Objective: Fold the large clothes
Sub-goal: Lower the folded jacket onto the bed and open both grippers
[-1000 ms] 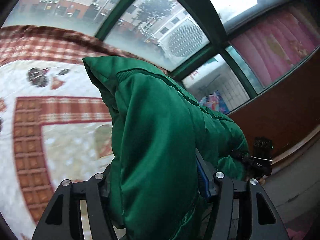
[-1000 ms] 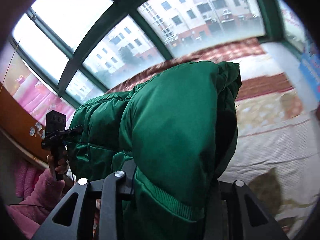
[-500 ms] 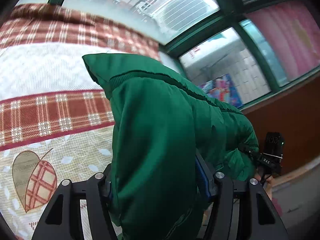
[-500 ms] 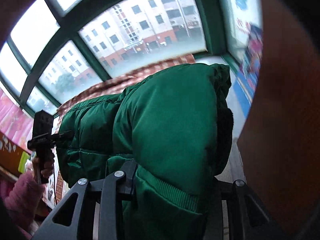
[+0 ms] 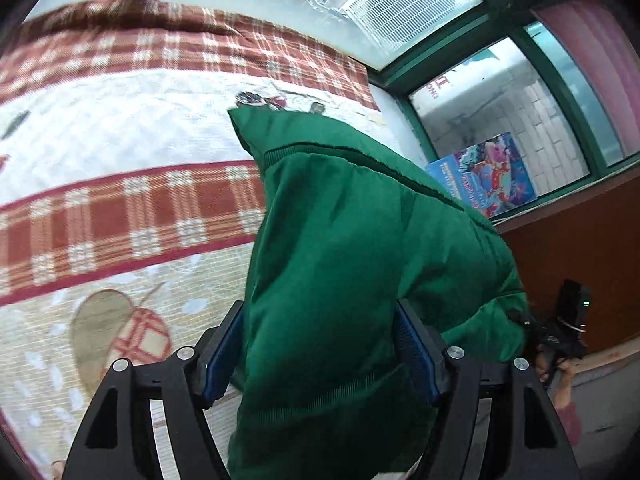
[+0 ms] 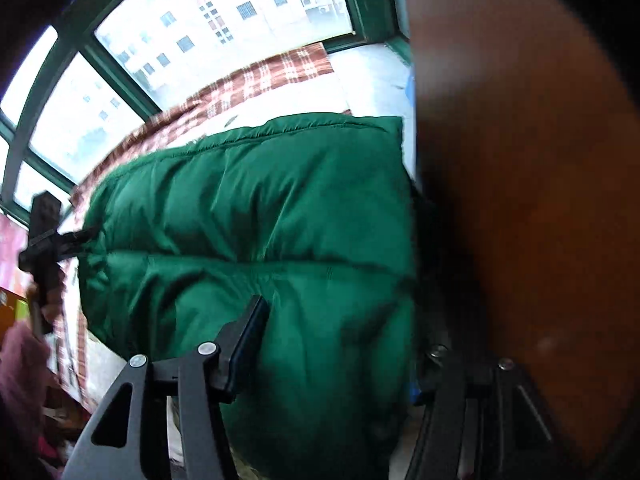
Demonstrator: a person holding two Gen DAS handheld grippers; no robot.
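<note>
Left wrist: left gripper (image 5: 320, 364) jaws opening around green jacket (image 5: 352, 264), fabric between pads, bunched at 6 o'clock over bedspread (image 5: 120, 208).

Right wrist: right gripper (image 6: 336, 352) jaws opening, jacket (image 6: 256, 216) between, spread toward 12. Puffy, soft, slippery, likely light; best grabbed at ribbed hem.

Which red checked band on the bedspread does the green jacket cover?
The nearer band, above the leaf print; the green jacket hides its end. The far band lies by the window.

A plaid bedspread (image 5: 120, 220), green-framed window (image 5: 452, 52) and colourful poster (image 5: 488, 176).
</note>
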